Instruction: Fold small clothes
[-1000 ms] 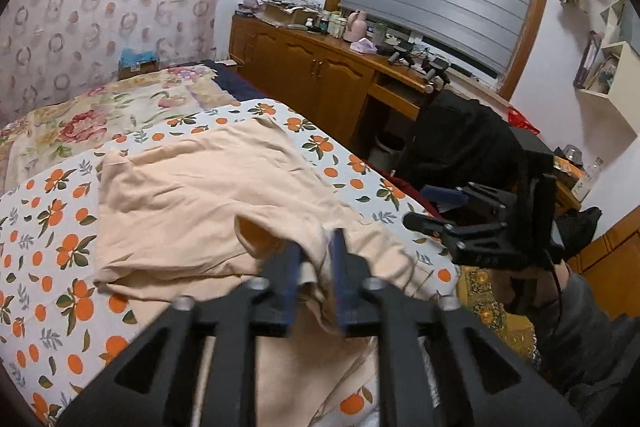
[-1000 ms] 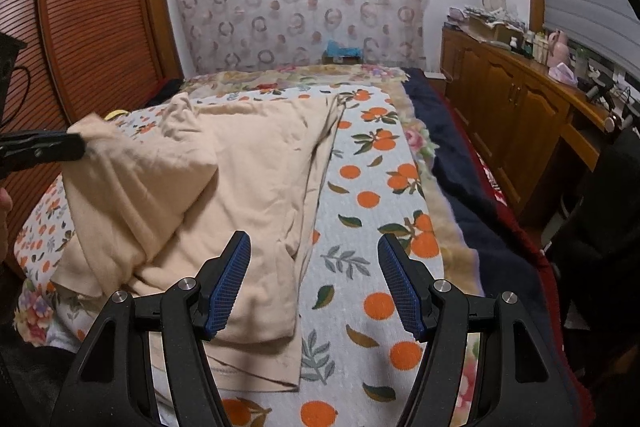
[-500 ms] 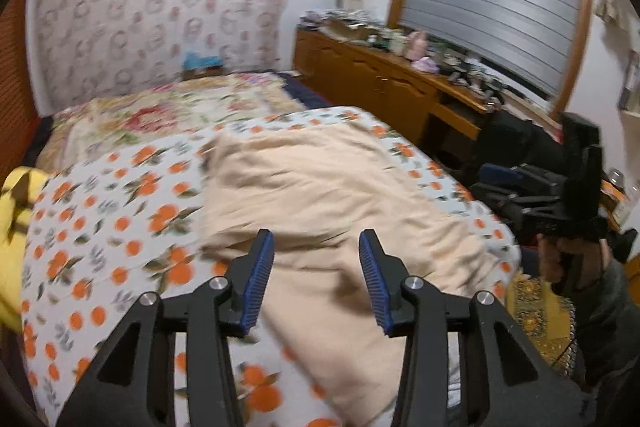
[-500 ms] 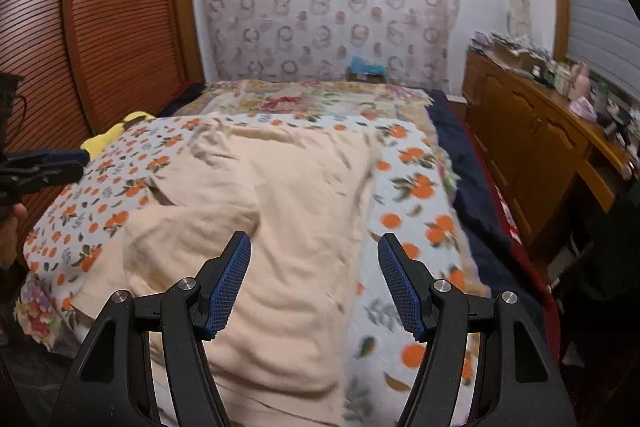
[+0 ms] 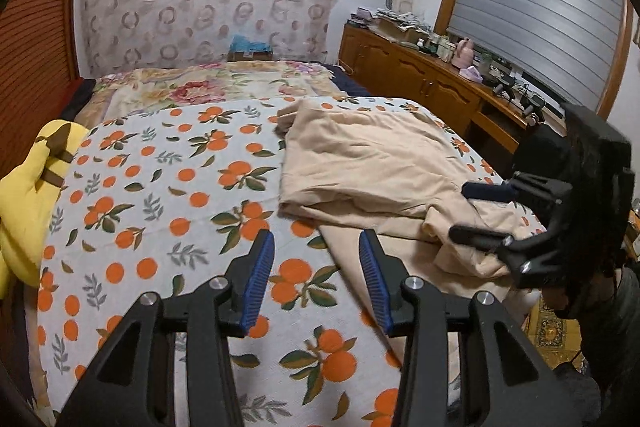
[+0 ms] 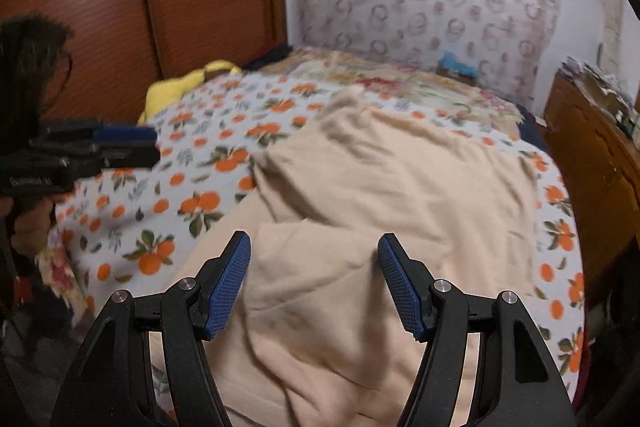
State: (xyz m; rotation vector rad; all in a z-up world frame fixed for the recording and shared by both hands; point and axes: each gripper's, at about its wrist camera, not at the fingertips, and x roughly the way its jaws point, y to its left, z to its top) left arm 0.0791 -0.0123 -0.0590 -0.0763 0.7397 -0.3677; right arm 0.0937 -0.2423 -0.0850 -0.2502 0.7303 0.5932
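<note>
Here we hold both grippers, the left gripper and the right gripper, with jaws apart and empty above the beige garment, which lies half-folded on the orange-patterned bed cover.

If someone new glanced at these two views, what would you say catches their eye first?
Probably the beige garment, lying partly folded and rumpled on the orange-print bedspread that covers the bed. Next, the two open grippers above it: the left gripper over bare bedspread, the right gripper over the cloth. A yellow plush toy lies at the bed's left edge.
</note>
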